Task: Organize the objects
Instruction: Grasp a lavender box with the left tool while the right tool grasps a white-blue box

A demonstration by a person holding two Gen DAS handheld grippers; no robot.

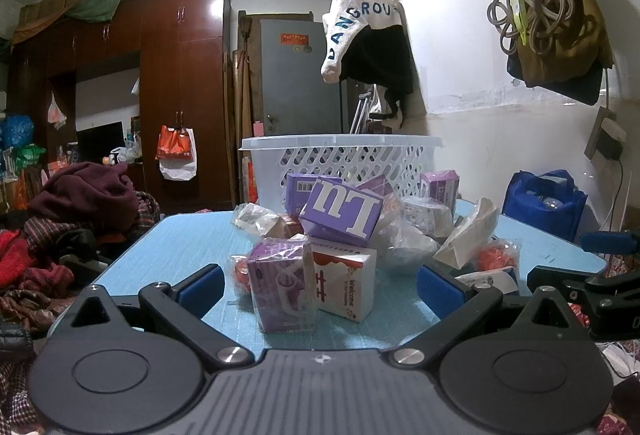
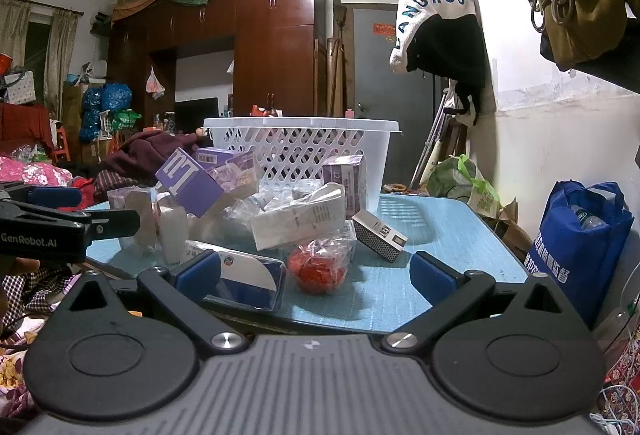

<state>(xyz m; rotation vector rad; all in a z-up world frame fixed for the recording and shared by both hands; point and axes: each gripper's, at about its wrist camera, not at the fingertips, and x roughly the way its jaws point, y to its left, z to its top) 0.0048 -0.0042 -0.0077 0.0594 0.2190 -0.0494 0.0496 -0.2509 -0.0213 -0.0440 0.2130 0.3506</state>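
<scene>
Both the left gripper and right gripper stand wide open, holding nothing. Nearest, in front of the white basket, a purple carton and white carton look light and stiff: pinch across flat sides. The red netted item in crinkly wrap looks soft, slippery.

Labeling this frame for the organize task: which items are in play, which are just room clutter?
In play: white basket, purple boxes, white carton, red bagged item, matchbox-style box, both grippers open: left, right.

Clutter: wardrobe, hanging jacket, blue bag, clothes pile.
</scene>
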